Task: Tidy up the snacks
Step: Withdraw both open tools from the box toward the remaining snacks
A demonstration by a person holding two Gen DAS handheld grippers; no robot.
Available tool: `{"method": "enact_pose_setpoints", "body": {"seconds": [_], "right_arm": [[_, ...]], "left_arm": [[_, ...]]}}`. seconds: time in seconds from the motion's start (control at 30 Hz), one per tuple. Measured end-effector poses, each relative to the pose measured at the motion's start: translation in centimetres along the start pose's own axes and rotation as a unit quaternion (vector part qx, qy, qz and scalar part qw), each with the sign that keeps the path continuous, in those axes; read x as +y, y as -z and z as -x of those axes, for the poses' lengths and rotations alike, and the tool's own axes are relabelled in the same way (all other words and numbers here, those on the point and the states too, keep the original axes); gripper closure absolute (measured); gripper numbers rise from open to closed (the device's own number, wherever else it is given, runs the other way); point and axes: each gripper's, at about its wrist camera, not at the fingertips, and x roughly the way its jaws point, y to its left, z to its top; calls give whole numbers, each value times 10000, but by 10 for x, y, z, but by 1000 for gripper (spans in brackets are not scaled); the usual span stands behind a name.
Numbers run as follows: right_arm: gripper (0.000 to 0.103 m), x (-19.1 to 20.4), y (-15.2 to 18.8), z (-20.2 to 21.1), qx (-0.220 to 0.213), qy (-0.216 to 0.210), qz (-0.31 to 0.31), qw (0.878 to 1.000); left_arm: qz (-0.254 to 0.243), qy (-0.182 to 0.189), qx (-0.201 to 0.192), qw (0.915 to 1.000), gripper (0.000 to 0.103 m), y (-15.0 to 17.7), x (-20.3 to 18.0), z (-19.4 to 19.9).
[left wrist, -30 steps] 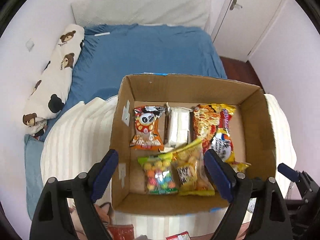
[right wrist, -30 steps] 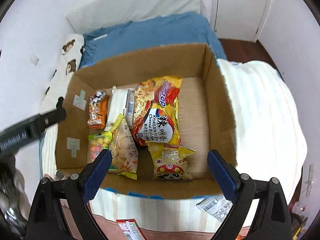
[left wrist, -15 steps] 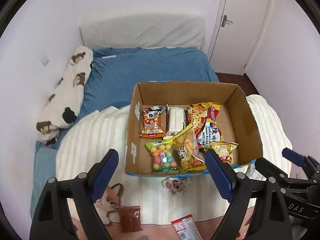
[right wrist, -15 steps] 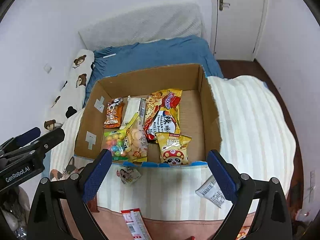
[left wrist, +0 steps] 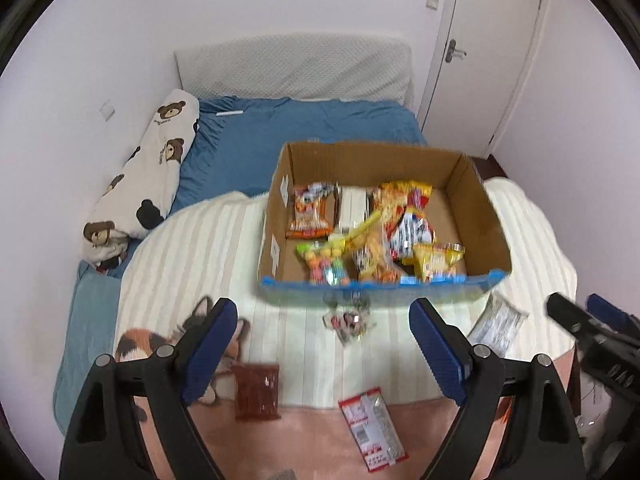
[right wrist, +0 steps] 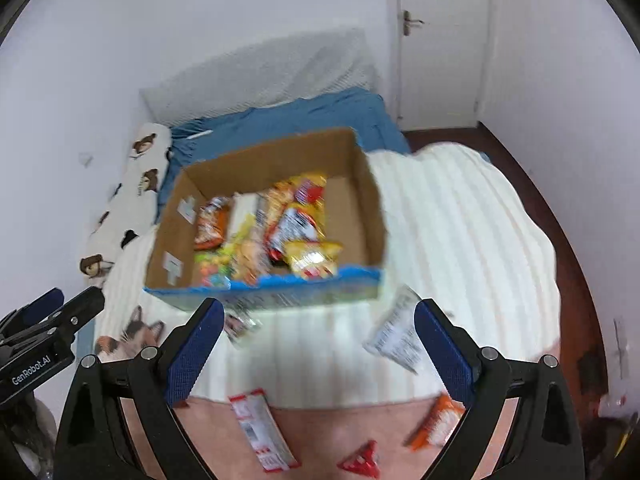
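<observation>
A cardboard box [left wrist: 486, 216] [right wrist: 370, 204] stands on the bed and holds several snack packs. Loose packs lie in front of it: a small pack [left wrist: 349, 320] [right wrist: 239, 325], a silver pack [left wrist: 498, 322] [right wrist: 396, 340], a dark red pack [left wrist: 256, 397], a red-and-white pack [left wrist: 372, 422] [right wrist: 262, 432], an orange pack [right wrist: 436, 426] and a red triangular pack [right wrist: 362, 460]. My left gripper [left wrist: 324, 350] is open and empty, held above the loose packs. My right gripper [right wrist: 316, 350] is open and empty too.
The striped cream blanket [left wrist: 192, 264] with a pink border [left wrist: 312, 448] covers the near bed. A blue sheet [left wrist: 312, 124], a bear-print bolster [left wrist: 148, 176] and a white headboard cushion [left wrist: 296, 68] lie behind. A door [left wrist: 488, 40] is at the far right.
Both grippers have pulled back and up from the box. The box looks smaller and farther, and loose packs in front of it have come into view. Both stay open.
</observation>
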Motion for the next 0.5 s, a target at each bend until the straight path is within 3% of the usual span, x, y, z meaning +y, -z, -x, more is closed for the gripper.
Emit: {"method": "enact_pose_setpoints", "body": {"seconds": [0.23, 0.43, 0.5], "right_arm": [[5, -73, 53, -18, 613, 159, -673, 9957], [5, -151, 97, -46, 1196, 400, -1581, 9793], [5, -164, 108, -58, 1407, 514, -1558, 9764]], "left_arm": [[20, 79, 912, 9958, 15, 59, -18, -49], [177, 183, 1790, 9835, 15, 112, -37, -99], [252, 269, 2099, 9770, 15, 128, -43, -116]]}}
